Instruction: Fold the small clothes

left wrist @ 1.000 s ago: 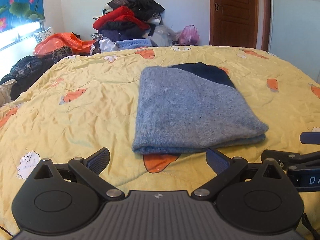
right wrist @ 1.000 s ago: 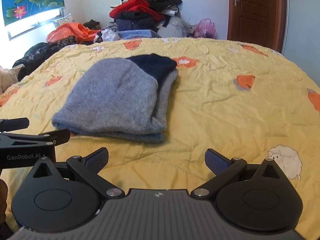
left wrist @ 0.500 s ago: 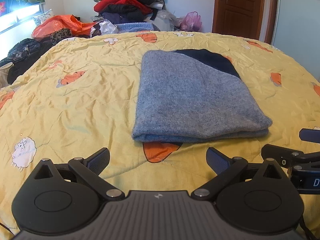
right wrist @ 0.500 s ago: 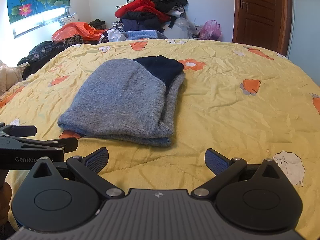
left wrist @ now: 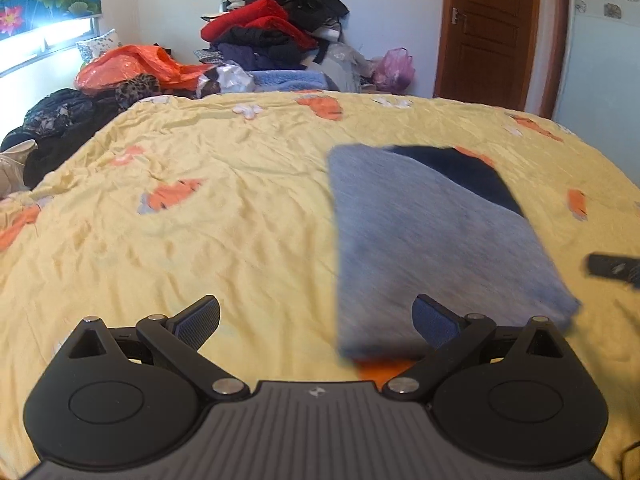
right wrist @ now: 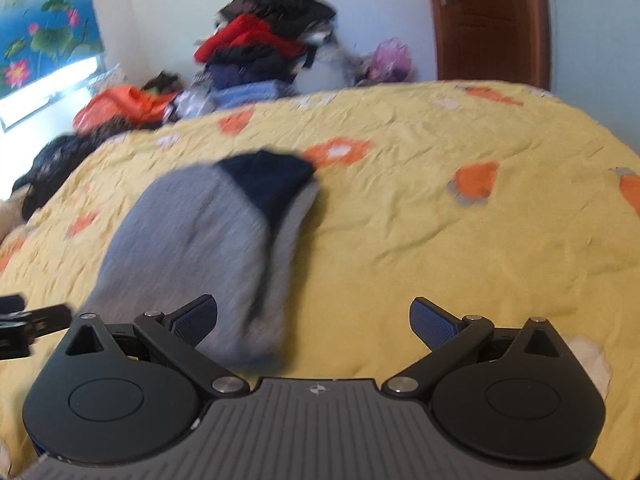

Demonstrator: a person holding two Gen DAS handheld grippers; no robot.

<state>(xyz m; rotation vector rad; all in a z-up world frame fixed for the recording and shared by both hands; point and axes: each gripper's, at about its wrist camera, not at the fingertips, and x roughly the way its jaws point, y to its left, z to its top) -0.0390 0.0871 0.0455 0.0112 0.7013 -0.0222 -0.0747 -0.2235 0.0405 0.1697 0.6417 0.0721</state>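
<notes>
Both grippers wide and empty over the bed

Left gripper [left wrist: 316,320] and right gripper [right wrist: 314,318] hang just in front of the folded grey sweater [left wrist: 432,240], which lies flat on the yellow bedspread [left wrist: 200,220], clothes pile [left wrist: 276,36] far behind it

Folded grey sweater [right wrist: 192,248] lies on yellow bedspread [right wrist: 440,248]; right gripper [right wrist: 314,320] fingers spread, empty.

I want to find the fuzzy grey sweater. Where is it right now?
The folded grey sweater lies on the yellow bedspread, right of centre in the left wrist view, just ahead of the open left gripper and far in front of the clothes pile.
</notes>
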